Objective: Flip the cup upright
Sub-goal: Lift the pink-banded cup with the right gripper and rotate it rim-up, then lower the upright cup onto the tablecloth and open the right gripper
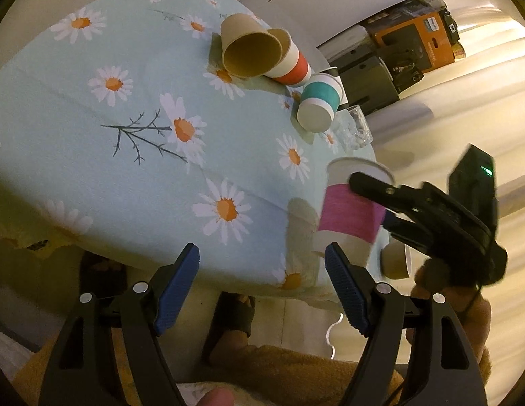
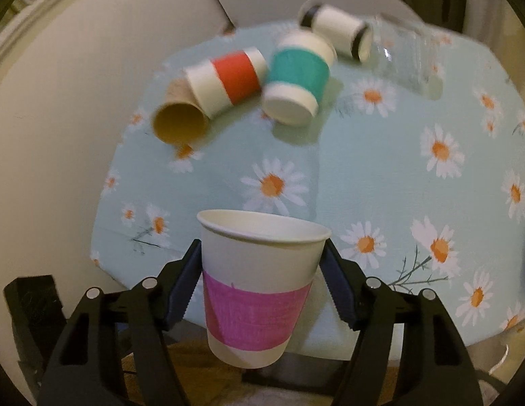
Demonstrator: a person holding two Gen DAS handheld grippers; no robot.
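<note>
Right gripper (image 2: 262, 291) is clamping a paper cup with a pink band (image 2: 255, 291), its blue-padded fingers (image 2: 182, 291) pressing on either side of the cup wall. The cup is sitting mouth-up, slightly tilted, at the near edge of the table (image 2: 380, 169), which is wearing a pale blue daisy-print cloth; whether its base is touching the cloth cannot be told. In the left wrist view, the left gripper (image 1: 262, 286) is hanging wide and holding nothing, just off the table edge, beside the pink-banded cup (image 1: 350, 209) and the right gripper (image 1: 374, 199). Farther across the table, a plain brown cup (image 2: 179, 120) is lying on its side with its mouth facing the camera, touching a red-banded cup (image 2: 225, 81), also on its side. Just beside these, a teal-banded cup (image 2: 296, 77) is lying tilted, base showing. Beyond it, a white cup with dark bands (image 2: 336, 32) and a clear glass (image 2: 402, 55) are lying near the far edge.
</note>
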